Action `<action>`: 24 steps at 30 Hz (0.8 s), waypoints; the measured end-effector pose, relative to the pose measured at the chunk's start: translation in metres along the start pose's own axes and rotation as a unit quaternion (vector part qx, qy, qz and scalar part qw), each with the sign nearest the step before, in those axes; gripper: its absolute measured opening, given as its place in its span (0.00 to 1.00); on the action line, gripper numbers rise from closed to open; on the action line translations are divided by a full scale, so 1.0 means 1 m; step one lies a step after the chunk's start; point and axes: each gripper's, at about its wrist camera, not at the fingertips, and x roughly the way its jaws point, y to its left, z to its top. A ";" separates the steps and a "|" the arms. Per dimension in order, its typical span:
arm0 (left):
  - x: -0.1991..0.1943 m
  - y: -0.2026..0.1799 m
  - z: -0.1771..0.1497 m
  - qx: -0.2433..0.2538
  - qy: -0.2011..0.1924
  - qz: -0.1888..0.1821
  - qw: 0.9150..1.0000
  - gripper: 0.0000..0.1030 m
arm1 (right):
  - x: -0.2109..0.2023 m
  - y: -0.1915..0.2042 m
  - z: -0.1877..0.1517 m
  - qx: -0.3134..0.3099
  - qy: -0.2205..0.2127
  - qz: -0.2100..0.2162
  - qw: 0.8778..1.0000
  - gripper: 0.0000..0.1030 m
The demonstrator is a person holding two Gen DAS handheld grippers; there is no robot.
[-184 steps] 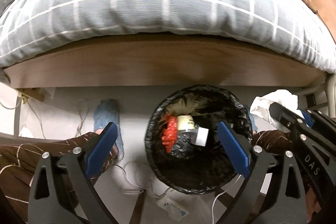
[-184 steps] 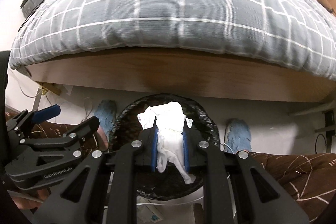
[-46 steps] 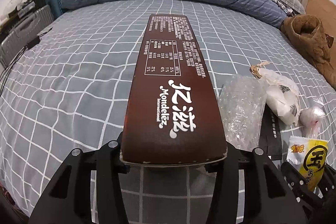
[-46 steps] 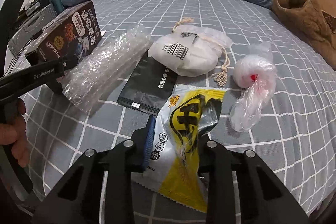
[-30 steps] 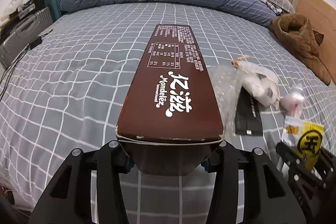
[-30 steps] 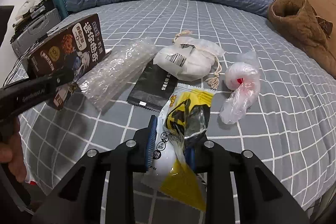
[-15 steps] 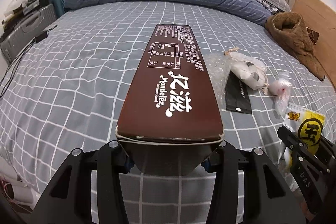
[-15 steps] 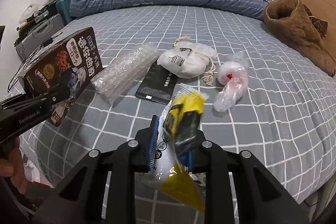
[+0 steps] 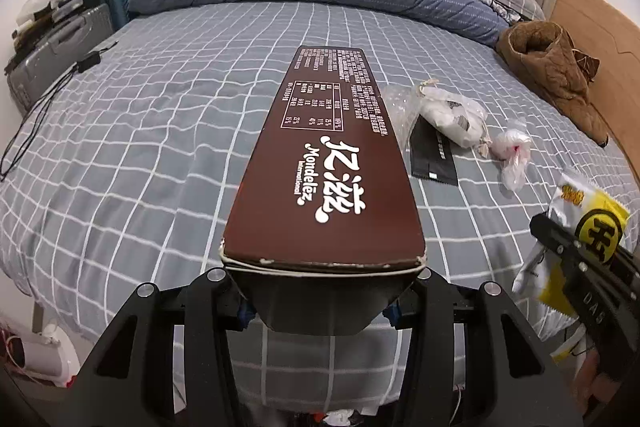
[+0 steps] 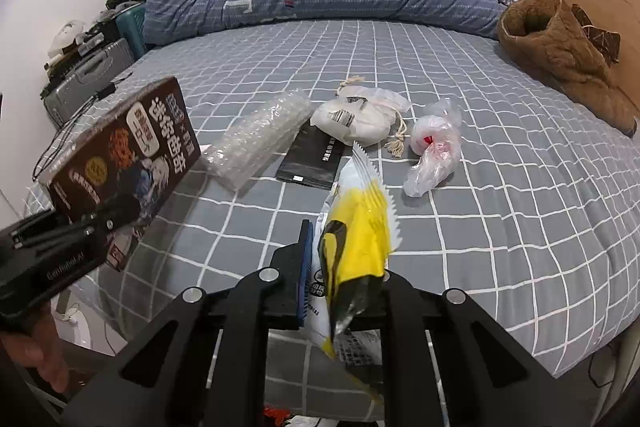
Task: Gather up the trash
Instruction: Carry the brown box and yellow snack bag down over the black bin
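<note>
Both hands loaded: left gripper [image 9: 320, 311] clamps the brown box [image 9: 326, 171], long axis running to twelve o'clock. Right gripper [image 10: 344, 291] has just been squeezing tighter on the yellow wrapper [image 10: 356, 239]. Remaining trash lies at twelve o'clock on the bed [image 10: 500, 211].

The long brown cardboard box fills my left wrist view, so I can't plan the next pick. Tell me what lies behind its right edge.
Observer: A crumpled clear bubble-wrap roll lies full length on the grey checked bedsheet, beside a flat black pouch.
Operator: Confirm the right grip.
Observer: The right gripper has its jaws shut on the yellow and white snack wrapper.
Operator: Describe my box's hidden side.
Observer: The long brown cardboard box has cartoon artwork printed on that face.
</note>
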 end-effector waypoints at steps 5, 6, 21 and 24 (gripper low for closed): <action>-0.014 0.003 -0.013 -0.003 0.001 -0.002 1.000 0.44 | -0.014 0.000 -0.004 0.005 -0.004 0.006 1.000 0.11; -0.018 0.003 -0.016 -0.003 0.002 -0.003 1.000 0.44 | -0.017 0.000 -0.006 0.005 -0.004 0.006 1.000 0.11; -0.063 -0.002 -0.061 0.001 0.005 -0.017 1.000 0.44 | -0.068 0.011 -0.045 0.003 -0.006 0.007 1.000 0.11; -0.072 -0.003 -0.071 0.001 0.005 -0.021 1.000 0.44 | -0.078 0.013 -0.053 0.002 -0.006 0.007 1.000 0.11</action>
